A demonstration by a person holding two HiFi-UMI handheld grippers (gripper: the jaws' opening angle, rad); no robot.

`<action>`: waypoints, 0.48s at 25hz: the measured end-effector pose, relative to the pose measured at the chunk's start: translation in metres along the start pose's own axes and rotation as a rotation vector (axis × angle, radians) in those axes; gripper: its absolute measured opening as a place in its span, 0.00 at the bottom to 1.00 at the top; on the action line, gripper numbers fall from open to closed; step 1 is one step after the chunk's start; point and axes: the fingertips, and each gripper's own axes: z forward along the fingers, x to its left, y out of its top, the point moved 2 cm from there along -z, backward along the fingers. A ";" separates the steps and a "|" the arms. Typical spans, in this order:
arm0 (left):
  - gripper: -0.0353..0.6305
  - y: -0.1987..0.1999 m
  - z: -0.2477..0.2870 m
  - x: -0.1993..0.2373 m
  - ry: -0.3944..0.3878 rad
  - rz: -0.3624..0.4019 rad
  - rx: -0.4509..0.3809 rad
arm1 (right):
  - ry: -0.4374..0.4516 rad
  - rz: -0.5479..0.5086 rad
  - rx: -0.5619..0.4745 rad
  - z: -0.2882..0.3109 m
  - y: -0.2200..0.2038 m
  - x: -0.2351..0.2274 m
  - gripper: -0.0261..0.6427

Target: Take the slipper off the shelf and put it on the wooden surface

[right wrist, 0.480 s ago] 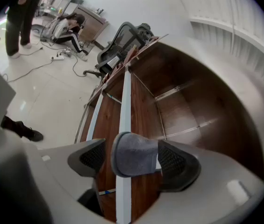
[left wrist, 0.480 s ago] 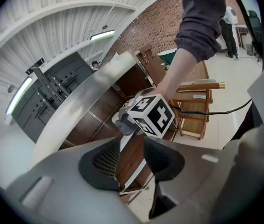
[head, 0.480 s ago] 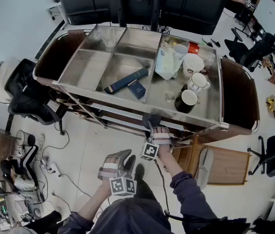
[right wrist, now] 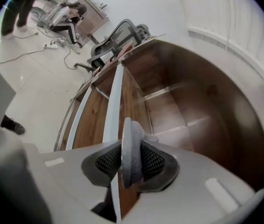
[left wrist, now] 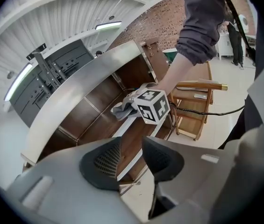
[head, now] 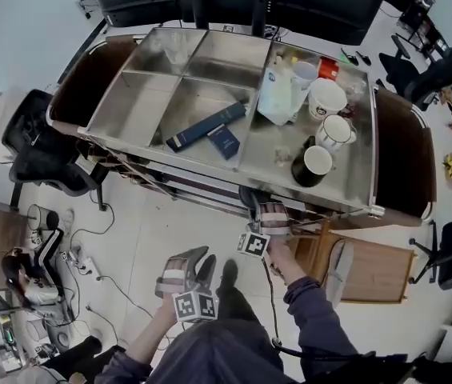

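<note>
The slipper (right wrist: 131, 143) is grey, soft and thin, one only, seen edge-on; the right hand-held gripper (right wrist: 131, 161) pinches it between closed jaws, just below the steel desk (head: 138, 110), seemingly over its wooden shelf (right wrist: 169, 111); the left hand-held gripper (left wrist: 132, 155), lower still, gapes empty; two grippers in all.

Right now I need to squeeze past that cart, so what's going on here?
A person is working with a handheld gripper in each hand. The right gripper is shut on a grey slipper at the edge of the lower shelf of the cart, under the metal tray. The left gripper hangs back, open and empty. The slipper is not yet carried away from the shelf.
</note>
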 end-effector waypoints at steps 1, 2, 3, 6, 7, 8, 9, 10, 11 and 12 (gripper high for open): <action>0.28 0.000 -0.005 -0.004 0.005 0.002 -0.005 | -0.026 0.017 -0.016 -0.014 0.000 -0.007 0.17; 0.27 0.000 -0.010 -0.008 0.015 0.004 -0.014 | -0.047 0.039 -0.036 -0.032 0.002 -0.014 0.17; 0.26 0.001 -0.017 -0.014 0.031 0.003 -0.028 | -0.066 0.061 -0.058 -0.051 0.004 -0.020 0.17; 0.24 0.003 -0.042 -0.038 0.062 -0.013 -0.096 | -0.122 0.110 -0.119 -0.127 0.010 -0.033 0.17; 0.23 0.004 -0.051 -0.051 0.060 -0.015 -0.121 | -0.139 0.121 -0.138 -0.157 0.010 -0.035 0.17; 0.23 0.004 -0.060 -0.066 0.055 -0.014 -0.142 | -0.153 0.126 -0.155 -0.188 0.009 -0.033 0.17; 0.23 0.004 -0.070 -0.083 0.051 -0.012 -0.159 | -0.163 0.126 -0.170 -0.220 0.007 -0.029 0.17; 0.23 0.003 -0.082 -0.101 0.048 -0.014 -0.173 | -0.167 0.123 -0.180 -0.252 0.004 -0.023 0.17; 0.23 0.002 -0.094 -0.120 0.045 -0.022 -0.184 | -0.167 0.120 -0.185 -0.284 0.001 -0.015 0.17; 0.23 0.003 -0.109 -0.138 0.039 -0.033 -0.191 | -0.164 0.121 -0.185 -0.316 -0.003 -0.007 0.17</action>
